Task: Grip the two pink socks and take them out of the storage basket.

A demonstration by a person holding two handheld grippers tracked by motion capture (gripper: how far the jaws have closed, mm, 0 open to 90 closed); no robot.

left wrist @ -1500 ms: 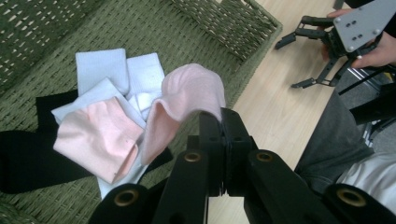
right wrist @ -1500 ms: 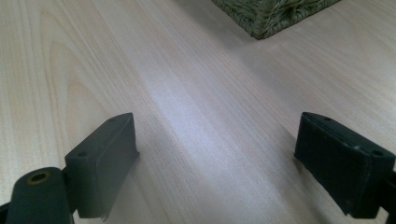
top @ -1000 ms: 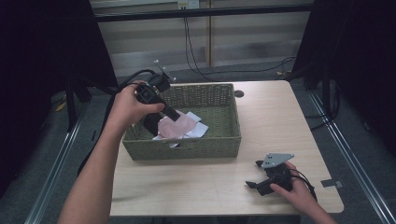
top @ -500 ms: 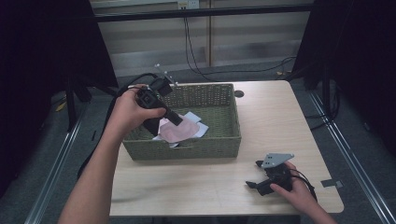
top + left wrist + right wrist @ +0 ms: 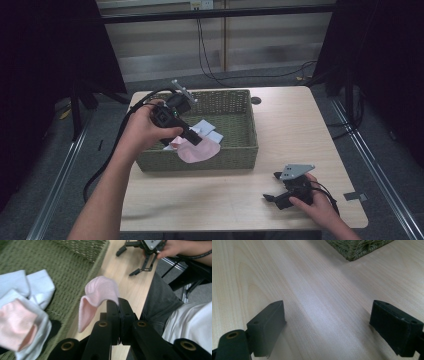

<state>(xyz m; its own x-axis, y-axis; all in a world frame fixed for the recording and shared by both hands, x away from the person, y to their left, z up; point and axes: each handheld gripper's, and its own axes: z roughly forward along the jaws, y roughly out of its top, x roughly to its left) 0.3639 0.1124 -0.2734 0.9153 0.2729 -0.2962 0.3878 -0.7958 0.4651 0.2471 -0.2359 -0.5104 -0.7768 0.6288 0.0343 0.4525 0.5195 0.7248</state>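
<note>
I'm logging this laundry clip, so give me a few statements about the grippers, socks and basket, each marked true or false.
1. The left gripper is shut on a pale pink fabric sock. True.
2. The right gripper holds a white sock. False: its jaws stand open over the bare light wooden table.
3. More socks lie in the green woven basket. True.
4. The basket stands on the floor. False: it stands on the table.

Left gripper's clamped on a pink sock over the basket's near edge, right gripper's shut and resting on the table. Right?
Not quite: the right gripper is open, its jaws standing wide apart over bare table in the right gripper view. The rest holds: the left gripper is clamped on the pink sock at the basket edge.
</note>
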